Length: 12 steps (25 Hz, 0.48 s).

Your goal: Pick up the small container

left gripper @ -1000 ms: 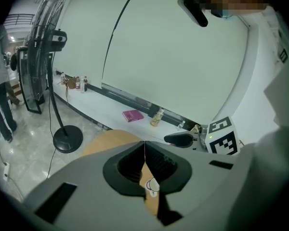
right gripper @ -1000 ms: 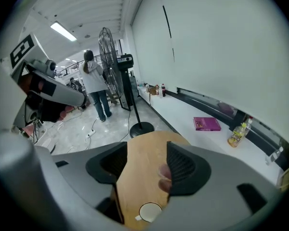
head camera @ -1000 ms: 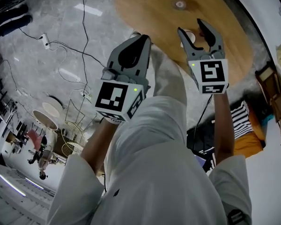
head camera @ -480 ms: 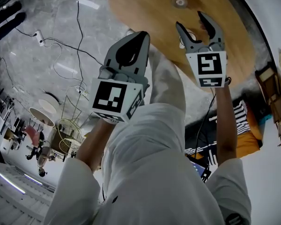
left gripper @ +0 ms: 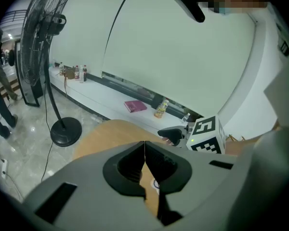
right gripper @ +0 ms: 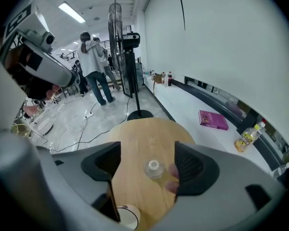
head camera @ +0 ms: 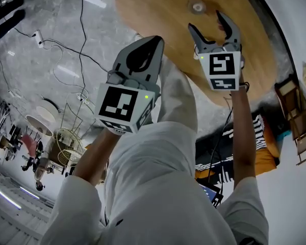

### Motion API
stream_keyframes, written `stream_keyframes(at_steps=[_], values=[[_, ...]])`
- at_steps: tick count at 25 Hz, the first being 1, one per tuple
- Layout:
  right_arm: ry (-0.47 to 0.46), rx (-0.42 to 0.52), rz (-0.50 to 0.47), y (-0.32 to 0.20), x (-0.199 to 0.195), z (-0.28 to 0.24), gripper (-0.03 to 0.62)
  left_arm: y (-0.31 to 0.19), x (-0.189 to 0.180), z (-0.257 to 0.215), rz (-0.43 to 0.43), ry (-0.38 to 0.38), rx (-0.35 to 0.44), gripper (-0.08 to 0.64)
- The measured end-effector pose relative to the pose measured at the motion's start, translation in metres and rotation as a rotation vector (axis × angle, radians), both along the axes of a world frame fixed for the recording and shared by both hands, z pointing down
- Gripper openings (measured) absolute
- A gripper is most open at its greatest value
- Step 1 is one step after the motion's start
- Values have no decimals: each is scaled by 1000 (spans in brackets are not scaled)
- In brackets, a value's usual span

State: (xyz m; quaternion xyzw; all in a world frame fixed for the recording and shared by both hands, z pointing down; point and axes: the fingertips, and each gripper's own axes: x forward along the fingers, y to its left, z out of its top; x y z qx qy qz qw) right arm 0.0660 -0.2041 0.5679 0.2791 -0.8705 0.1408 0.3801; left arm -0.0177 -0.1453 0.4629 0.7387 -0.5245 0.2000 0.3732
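The small container [head camera: 197, 6], clear with a round white cap, stands on the round wooden table [head camera: 158, 9]. In the right gripper view the small container [right gripper: 153, 168] shows in the gap between the jaws, farther out and untouched. My right gripper [head camera: 205, 22] hovers over the table short of it, its jaws opening with nothing between them. The right gripper [right gripper: 148, 153] has its jaws set wide apart. My left gripper [head camera: 154, 41] hangs at the table's near edge, shut and empty. In its own view the left gripper [left gripper: 144, 146] has its jaws meeting.
A white round cup-like thing [right gripper: 127, 216] sits on the table just below the right jaws. A standing fan [right gripper: 120, 32] and people [right gripper: 94, 66] are beyond the table. Cables [head camera: 66, 60] trail over the floor. A pink book [right gripper: 213, 120] and a bottle [right gripper: 245, 136] lie on a white ledge.
The right gripper's jaws have spread wider. Both grippers have shifted slightly left in the head view, and the left one stays shut.
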Motion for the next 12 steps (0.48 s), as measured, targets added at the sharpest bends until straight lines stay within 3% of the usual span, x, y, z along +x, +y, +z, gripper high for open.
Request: stream_keyframes(at_steps=[12], values=[[48,-52,-10,-6,-12,62,357,1,-16,36,-13,7,-32,20]])
